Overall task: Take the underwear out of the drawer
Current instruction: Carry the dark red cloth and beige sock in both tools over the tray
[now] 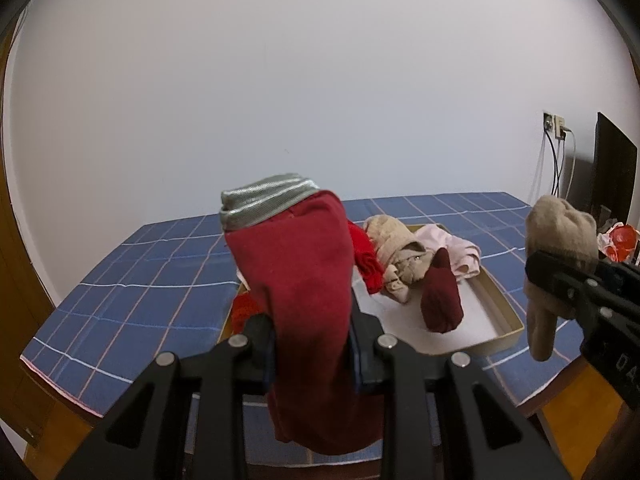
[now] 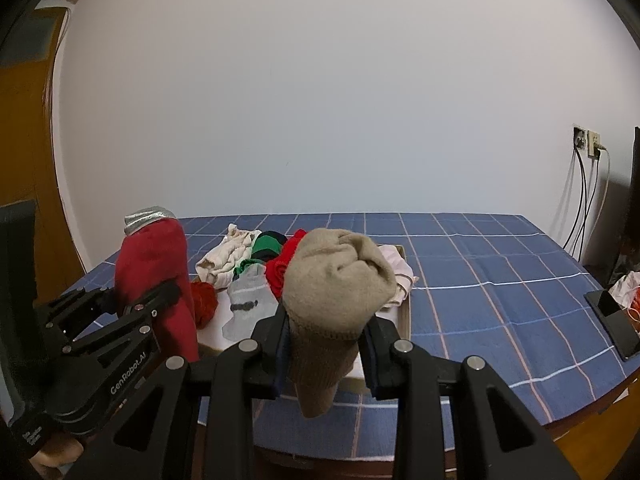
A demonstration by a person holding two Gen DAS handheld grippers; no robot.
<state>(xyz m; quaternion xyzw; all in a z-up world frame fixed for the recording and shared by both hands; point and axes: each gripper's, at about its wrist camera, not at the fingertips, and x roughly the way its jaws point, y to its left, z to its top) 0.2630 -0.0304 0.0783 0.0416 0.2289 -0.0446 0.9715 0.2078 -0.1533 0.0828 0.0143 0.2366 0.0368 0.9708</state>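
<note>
Underwear [image 1: 304, 280] clamped in left tongs [image 1: 312, 344]

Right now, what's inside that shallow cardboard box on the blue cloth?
The box holds loose clothes: a tan piece, a pink one, a dark red sock, a grey sock. Its near left corner is hidden behind the held red garment.

Matt red cloth underwear [image 1: 308, 300] with a shiny silver mesh waistband [image 1: 264, 202]; ribbed tan knit garment [image 2: 336, 280]; matt black plastic grippers; checked blue cloth tablecloth [image 2: 500, 280]; cardboard drawer [image 1: 506, 316].
</note>
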